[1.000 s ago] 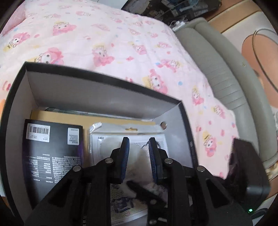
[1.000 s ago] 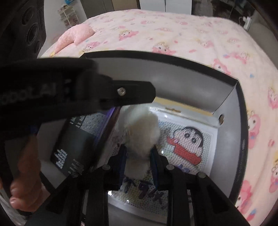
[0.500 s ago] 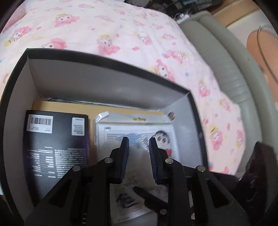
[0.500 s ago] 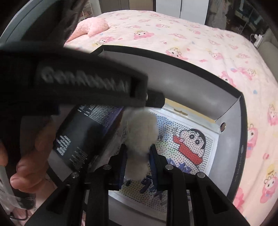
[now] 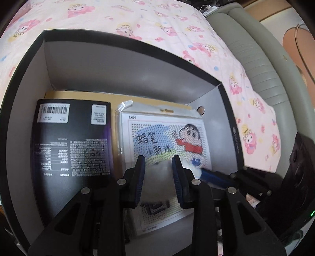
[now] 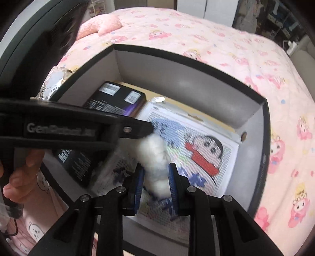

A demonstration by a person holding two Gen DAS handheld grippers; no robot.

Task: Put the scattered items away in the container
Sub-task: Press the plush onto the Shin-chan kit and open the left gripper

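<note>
A black box (image 5: 126, 42) with grey inner walls sits open on a bed covered by a pink cartoon-print quilt (image 5: 157, 17); both grippers reach down into it; lying flat on the box's floor are a black carton (image 5: 70, 141) with a barcode label, on the left, and beside it on the right a bagged bead picture (image 5: 167, 137) of a cartoon boy in a red top; a brown sheet shows beneath both. The right gripper (image 6: 156, 182) has its blue fingers (image 6: 173, 184) pressed against a white fluffy ball (image 6: 155, 157), gripping its lower part just above the bead picture. The left gripper (image 5: 158, 178) comes in from the side; its fingers (image 5: 140, 177) are opening, with the same ball's upper end between them; whether they touch the fluff cannot be told. In the right wrist view, a person's hand (image 6: 21, 175) holds the left gripper's handle at the left edge. A grey padded bed frame (image 5: 261, 65) runs along the quilt's right side.
</note>
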